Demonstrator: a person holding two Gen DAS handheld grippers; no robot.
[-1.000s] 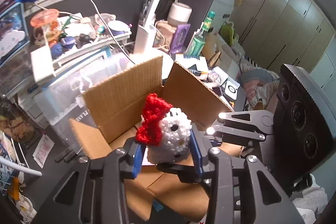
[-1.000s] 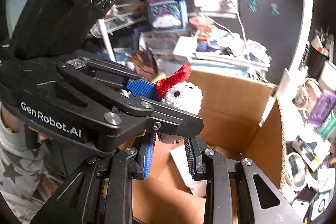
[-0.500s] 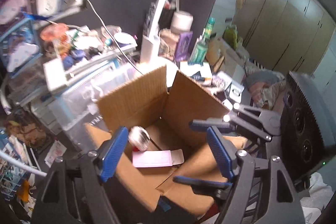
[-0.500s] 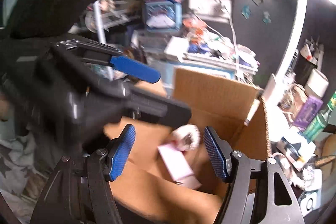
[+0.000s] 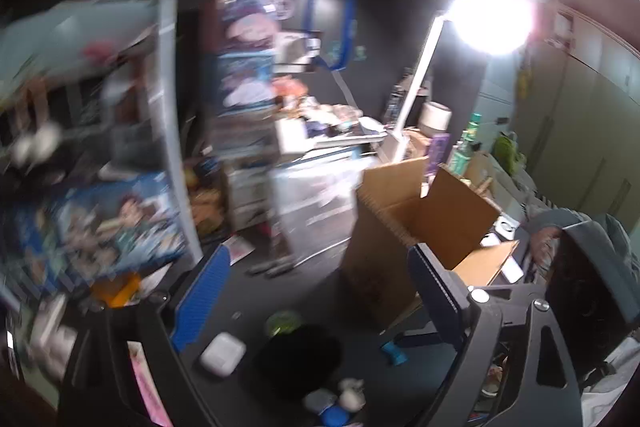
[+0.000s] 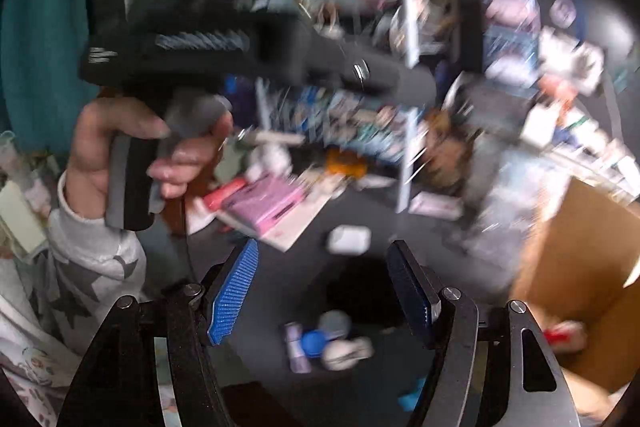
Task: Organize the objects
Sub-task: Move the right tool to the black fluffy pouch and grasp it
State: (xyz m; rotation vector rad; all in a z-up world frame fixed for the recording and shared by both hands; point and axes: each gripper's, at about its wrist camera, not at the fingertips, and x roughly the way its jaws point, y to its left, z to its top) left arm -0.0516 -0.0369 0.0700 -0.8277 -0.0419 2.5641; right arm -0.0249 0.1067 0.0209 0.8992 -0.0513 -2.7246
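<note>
The open cardboard box (image 5: 424, 223) stands at the right of the dark desk; it also shows at the right edge of the right wrist view (image 6: 580, 267). My left gripper (image 5: 316, 291) is open and empty, left of the box. My right gripper (image 6: 324, 295) is open and empty above the desk. Below both lie a white earbud case (image 5: 222, 353) (image 6: 347, 239), a black pouch (image 5: 300, 363), and a small cluster with a blue cap (image 6: 313, 341) and white round pieces (image 6: 344, 351). The crochet doll is out of sight. Both views are blurred.
A pink booklet (image 6: 268, 205) lies on the desk's left part. Shelves of boxes and toys (image 5: 120, 219) stand behind. A lit white desk lamp (image 5: 416, 87) rises behind the box. A hand holds the left gripper's body (image 6: 136, 155) at upper left.
The left gripper opened and dropped the crochet doll into the box. Both grippers then swung left, away from the box, toward the desk with small items.
</note>
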